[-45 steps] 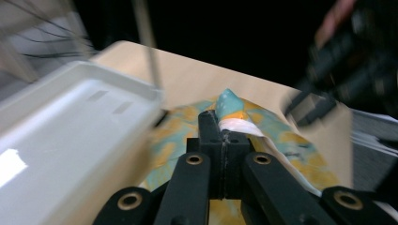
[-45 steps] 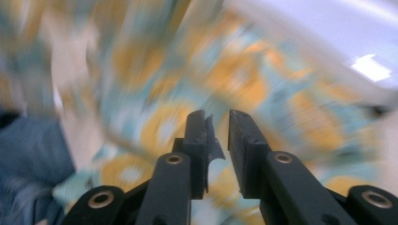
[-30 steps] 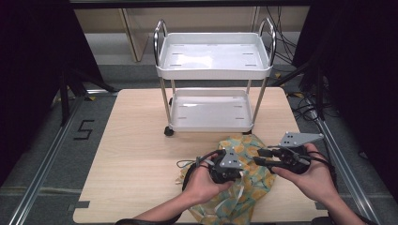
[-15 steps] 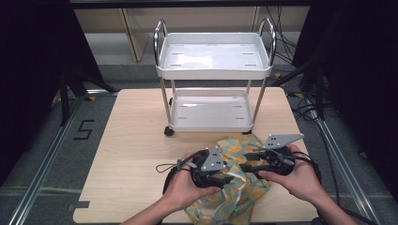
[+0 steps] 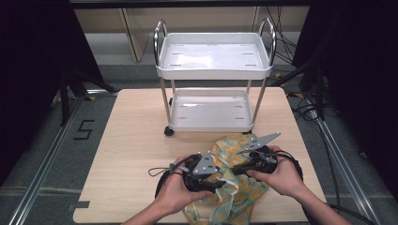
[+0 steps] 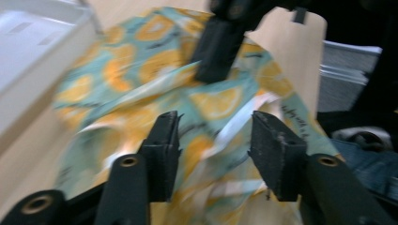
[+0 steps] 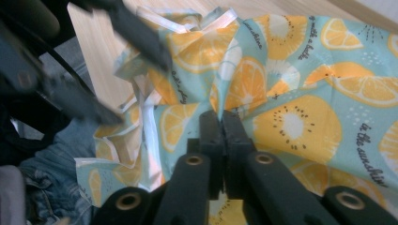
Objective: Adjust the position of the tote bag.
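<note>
Here the right gripper [image 7: 219, 123] has just clamped a fold of the citrus-print cloth [image 7: 300, 93], anchoring it, while the left gripper [image 6: 213, 140], jaws apart, hovers at its nine o'clock to take another fold.

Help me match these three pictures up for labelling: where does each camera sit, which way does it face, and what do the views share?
High view: fixed above the person's side, looking forward and down on the table and white cart; both forearms, left gripper and right gripper show.
Left gripper view: rides that gripper, looking along its open jaws over the fruit-print cloth.
Right gripper view: rides that gripper; its jaws have just closed, pinching a cloth fold.
Shared: the cloth; each gripper view catches the other gripper.
</note>
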Motion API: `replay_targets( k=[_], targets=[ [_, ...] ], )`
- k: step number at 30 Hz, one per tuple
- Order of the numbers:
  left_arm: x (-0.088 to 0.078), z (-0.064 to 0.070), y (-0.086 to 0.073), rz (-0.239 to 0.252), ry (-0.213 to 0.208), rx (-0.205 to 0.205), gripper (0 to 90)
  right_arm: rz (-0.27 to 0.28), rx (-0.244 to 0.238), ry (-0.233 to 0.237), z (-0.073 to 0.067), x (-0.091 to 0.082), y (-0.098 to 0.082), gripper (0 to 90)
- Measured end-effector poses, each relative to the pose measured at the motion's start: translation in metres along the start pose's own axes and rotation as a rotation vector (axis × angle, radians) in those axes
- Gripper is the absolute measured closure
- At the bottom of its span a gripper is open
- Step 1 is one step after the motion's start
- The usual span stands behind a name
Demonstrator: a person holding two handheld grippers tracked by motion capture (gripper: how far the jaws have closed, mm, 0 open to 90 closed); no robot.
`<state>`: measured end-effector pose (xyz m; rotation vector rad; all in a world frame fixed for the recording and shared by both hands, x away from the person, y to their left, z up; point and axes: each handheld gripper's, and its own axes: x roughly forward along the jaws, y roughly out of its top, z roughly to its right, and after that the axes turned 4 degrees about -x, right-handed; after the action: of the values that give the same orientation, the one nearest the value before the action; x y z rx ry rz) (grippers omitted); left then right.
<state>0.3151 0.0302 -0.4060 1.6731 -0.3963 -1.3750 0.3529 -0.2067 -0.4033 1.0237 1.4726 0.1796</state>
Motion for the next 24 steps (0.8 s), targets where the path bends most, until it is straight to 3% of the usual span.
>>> replay_targets(
  k=[2,3,4,5,7,8,10,12,13,16,19,20,22,23,24],
  targets=[
    [-0.014,-0.008,-0.006,0.044,0.056,-0.041,45.6,0.021,-0.030,-0.013,0.000,-0.004,0.000,90.0],
    [-0.021,-0.013,-0.009,0.055,0.084,-0.055,38.9,0.060,-0.020,-0.028,0.001,-0.015,0.000,90.0],
    [-0.030,-0.020,-0.013,0.033,0.101,-0.046,38.9,0.060,-0.020,-0.028,0.001,-0.015,0.000,90.0],
    [-0.035,-0.026,-0.019,0.042,0.122,-0.071,36.4,0.080,-0.008,-0.030,0.002,-0.023,0.000,90.0],
    [-0.044,-0.038,-0.033,0.021,0.126,-0.141,31.6,0.108,-0.010,-0.052,0.005,-0.037,0.000,90.0],
    [-0.047,-0.042,-0.037,0.015,0.124,-0.147,30.8,0.128,-0.006,-0.074,0.008,-0.045,-0.001,90.0],
    [-0.052,-0.048,-0.049,-0.002,0.110,-0.190,29.4,0.137,-0.005,-0.087,0.010,-0.053,-0.003,90.0],
    [-0.050,-0.051,-0.061,-0.010,0.049,-0.215,25.3,0.142,0.006,-0.101,0.014,-0.060,-0.006,90.0],
    [-0.048,-0.051,-0.070,-0.012,0.013,-0.270,25.1,0.148,0.011,-0.118,0.016,-0.064,-0.008,90.0],
    [-0.040,-0.052,-0.086,-0.073,-0.054,-0.293,21.1,0.152,0.027,-0.149,0.023,-0.071,-0.014,90.0],
    [-0.034,-0.053,-0.095,-0.128,-0.090,-0.263,17.8,0.150,0.045,-0.161,0.026,-0.077,-0.021,90.0],
    [-0.033,-0.052,-0.096,-0.128,-0.102,-0.279,16.8,0.151,0.068,-0.170,0.025,-0.079,-0.024,90.0],
    [-0.029,-0.054,-0.096,-0.129,-0.135,-0.264,16.4,0.148,0.106,-0.164,0.025,-0.083,-0.029,90.0],
    [-0.025,-0.054,-0.096,-0.133,-0.141,-0.288,16.6,0.150,0.097,-0.176,0.028,-0.086,-0.035,90.0],
    [-0.021,-0.056,-0.095,-0.133,-0.155,-0.279,16.6,0.150,0.097,-0.176,0.028,-0.086,-0.035,90.0]
  ],
)
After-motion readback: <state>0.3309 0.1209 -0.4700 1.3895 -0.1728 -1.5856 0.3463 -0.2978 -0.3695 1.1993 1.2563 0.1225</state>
